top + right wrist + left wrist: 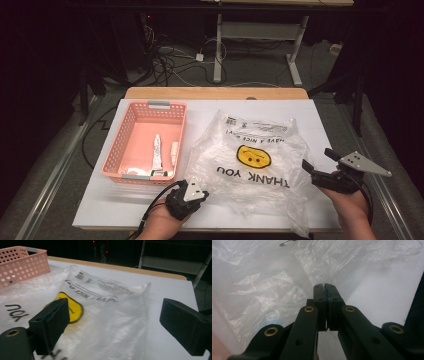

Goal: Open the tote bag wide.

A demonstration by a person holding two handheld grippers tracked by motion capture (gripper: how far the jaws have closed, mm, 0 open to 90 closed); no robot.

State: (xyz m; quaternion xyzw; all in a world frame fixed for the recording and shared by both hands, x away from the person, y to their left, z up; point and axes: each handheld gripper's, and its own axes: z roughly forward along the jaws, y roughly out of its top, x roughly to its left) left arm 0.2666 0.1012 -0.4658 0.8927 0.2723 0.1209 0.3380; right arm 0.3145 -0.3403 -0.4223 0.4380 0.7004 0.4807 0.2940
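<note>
Bag (250, 160), thin clear plastic, lies crumpled mid-table beside pink basket (145, 142). Likely light, limp, slippery; best pinched at an edge. Left gripper (324, 286) jaws clenched on film at its near-left corner. Right gripper (113, 322) jaws spread wide at its right edge, grasping nothing.

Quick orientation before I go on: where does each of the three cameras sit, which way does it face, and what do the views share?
High view: above the table's near side, facing forward and down; pink basket, both forearms, left gripper, right gripper.
Left gripper view: on the left gripper, along shut jaws pinching the plastic bag.
Right gripper view: on the right gripper, along open jaws over the bag toward the far edge.
Shared: the bag in all three; the basket in the high and right gripper views.
</note>
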